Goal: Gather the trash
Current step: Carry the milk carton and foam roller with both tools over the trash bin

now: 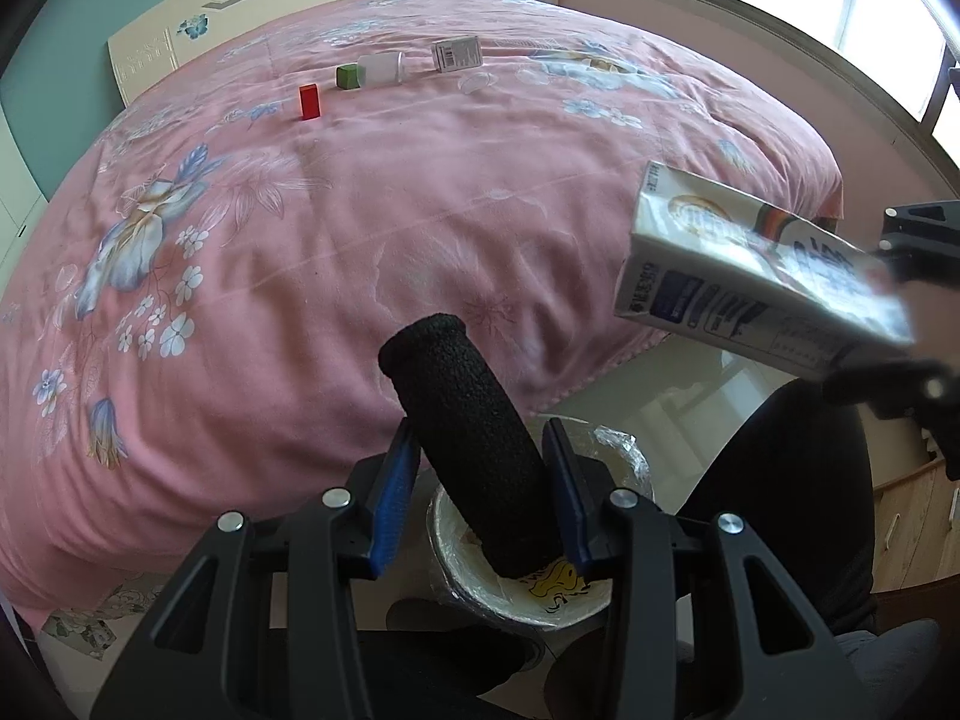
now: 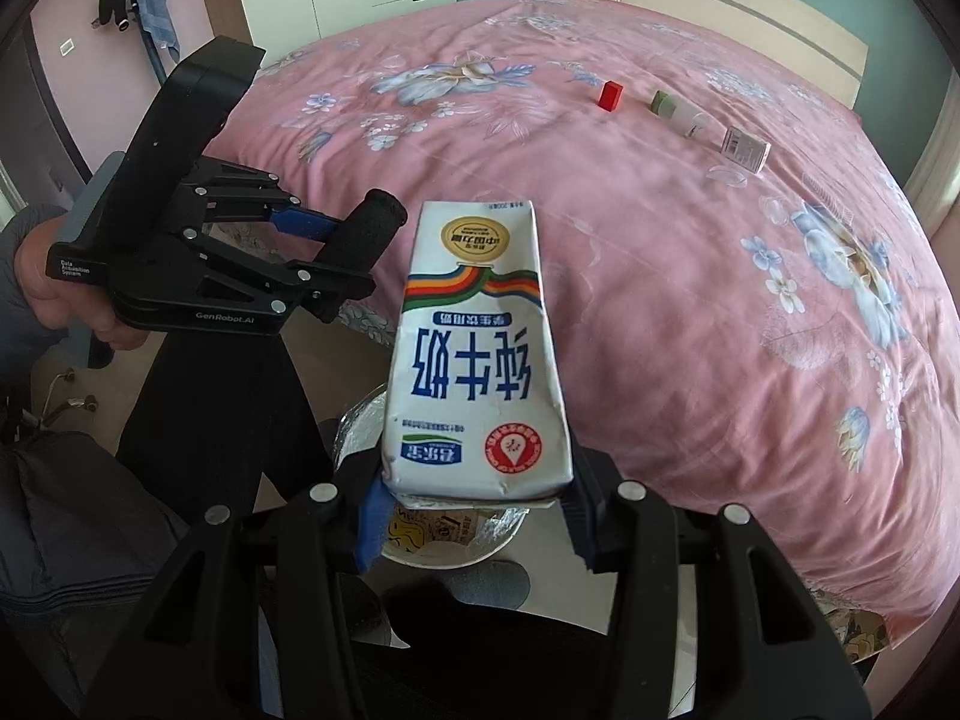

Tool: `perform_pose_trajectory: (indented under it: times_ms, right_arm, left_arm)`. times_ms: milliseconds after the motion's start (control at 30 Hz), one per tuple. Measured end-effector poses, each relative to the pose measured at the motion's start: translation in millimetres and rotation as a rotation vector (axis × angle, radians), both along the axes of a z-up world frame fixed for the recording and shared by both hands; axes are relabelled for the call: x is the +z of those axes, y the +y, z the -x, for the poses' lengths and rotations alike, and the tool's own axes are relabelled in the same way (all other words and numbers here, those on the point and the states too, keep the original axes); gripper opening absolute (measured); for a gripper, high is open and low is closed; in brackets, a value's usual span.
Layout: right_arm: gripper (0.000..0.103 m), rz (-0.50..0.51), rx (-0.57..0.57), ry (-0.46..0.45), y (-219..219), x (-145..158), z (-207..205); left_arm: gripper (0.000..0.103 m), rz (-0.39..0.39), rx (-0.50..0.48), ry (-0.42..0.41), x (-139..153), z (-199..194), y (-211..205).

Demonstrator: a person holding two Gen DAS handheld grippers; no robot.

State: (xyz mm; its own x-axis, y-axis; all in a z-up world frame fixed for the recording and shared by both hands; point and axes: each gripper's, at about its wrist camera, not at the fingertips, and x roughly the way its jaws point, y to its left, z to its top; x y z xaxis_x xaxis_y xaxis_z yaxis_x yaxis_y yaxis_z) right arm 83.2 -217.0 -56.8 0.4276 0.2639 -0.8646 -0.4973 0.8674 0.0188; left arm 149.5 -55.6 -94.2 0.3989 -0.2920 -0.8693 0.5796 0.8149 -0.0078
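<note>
1. Nearest: left tongs (image 1: 480, 498) are clamped on a black foam cylinder (image 1: 462, 438), held by its lower half so the free end juts up and forward. It hangs directly over the trash bin.
2. Right tongs (image 2: 474, 498) pinch a white milk carton with a rainbow stripe (image 2: 474, 354) by one end, print upside down. It is tilted toward the same bin, likely ready to drop.
3. Below both: a round white bin lined with clear plastic film (image 1: 624, 456) stands on the floor beside the bed, placed within reach of both hands; a yellow scrap already lies inside.
4. Farther: the pink floral bed cover (image 1: 420, 210).
5. Farthest, uncollected: small red block (image 1: 309, 102), green-capped clear bottle (image 1: 375, 70), small white printed box (image 1: 458, 53).
</note>
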Motion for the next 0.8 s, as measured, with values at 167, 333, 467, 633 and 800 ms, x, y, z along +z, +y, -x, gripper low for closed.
perform_pose_trajectory:
  times_ms: [167,333,467,633,800]
  right_arm:
    - [0.048,0.003,0.008,0.042,8.6,-20.8,11.9]
    - [0.048,-0.014,0.024,0.111,18.6,-51.9,19.9]
    - [0.048,-0.018,0.024,0.168,26.8,-80.9,24.0]
    - [0.048,-0.037,0.029,0.237,34.2,-112.5,24.7]
    - [0.048,-0.039,0.031,0.283,40.6,-134.4,23.1]
  left_arm:
    - [0.044,-0.005,-0.019,0.051,-24.8,18.7,-1.1]
    - [0.044,-0.034,-0.027,0.127,-66.7,34.0,-3.2]
    - [0.044,-0.054,-0.02,0.2,-101.0,43.7,-3.6]
    - [0.044,-0.077,-0.017,0.274,-135.4,50.3,-7.0]
    - [0.044,-0.095,-0.007,0.325,-159.3,50.5,-10.7]
